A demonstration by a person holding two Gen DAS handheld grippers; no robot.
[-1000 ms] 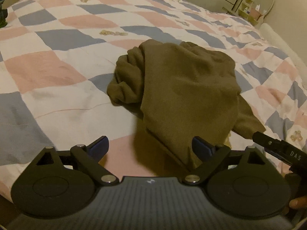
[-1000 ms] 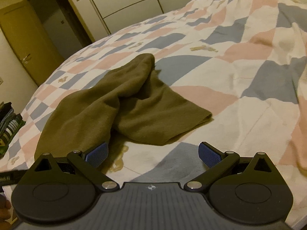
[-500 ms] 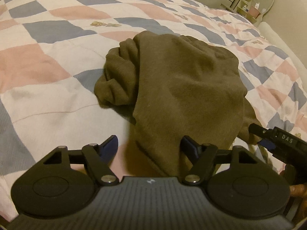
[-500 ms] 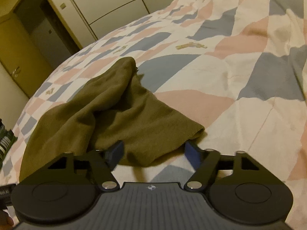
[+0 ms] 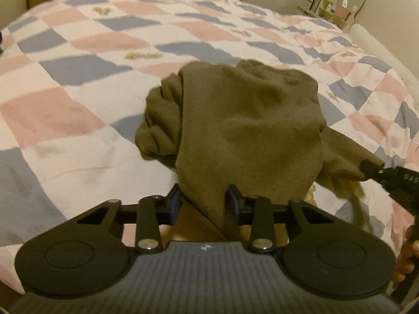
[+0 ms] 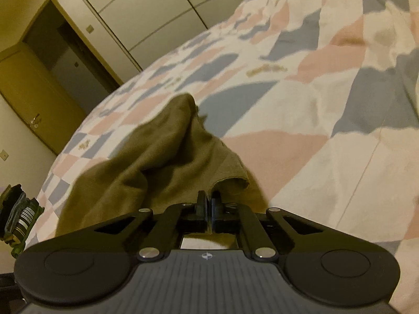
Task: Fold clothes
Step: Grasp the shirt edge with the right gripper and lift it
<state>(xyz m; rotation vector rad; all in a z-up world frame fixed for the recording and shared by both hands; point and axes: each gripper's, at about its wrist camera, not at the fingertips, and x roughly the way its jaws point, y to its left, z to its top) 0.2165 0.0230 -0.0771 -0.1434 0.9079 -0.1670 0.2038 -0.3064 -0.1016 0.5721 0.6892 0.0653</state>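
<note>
An olive-brown garment (image 5: 243, 120) lies crumpled on the checked bedspread (image 5: 65, 110). My left gripper (image 5: 203, 201) is at its near edge with the jaws narrowed but still open. A hanging fold of the cloth sits between the fingers, touching the right one, with a gap at the left pad. In the right wrist view my right gripper (image 6: 209, 204) is shut on a thin edge of the garment (image 6: 146, 172) and lifts it off the bed. In the left wrist view the right gripper (image 5: 371, 170) comes in from the right, pinching that corner.
The bedspread (image 6: 327, 157) spreads wide around the garment. A stack of folded clothes (image 6: 18, 222) sits at the bed's left edge in the right wrist view. Wardrobe doors (image 6: 146, 7) and a doorway (image 6: 65, 60) stand behind. A hand (image 5: 408, 248) holds the right gripper.
Both grippers moved forward onto the garment. The right jaws closed on its edge and raised it. The left jaws narrowed around the near fold.
</note>
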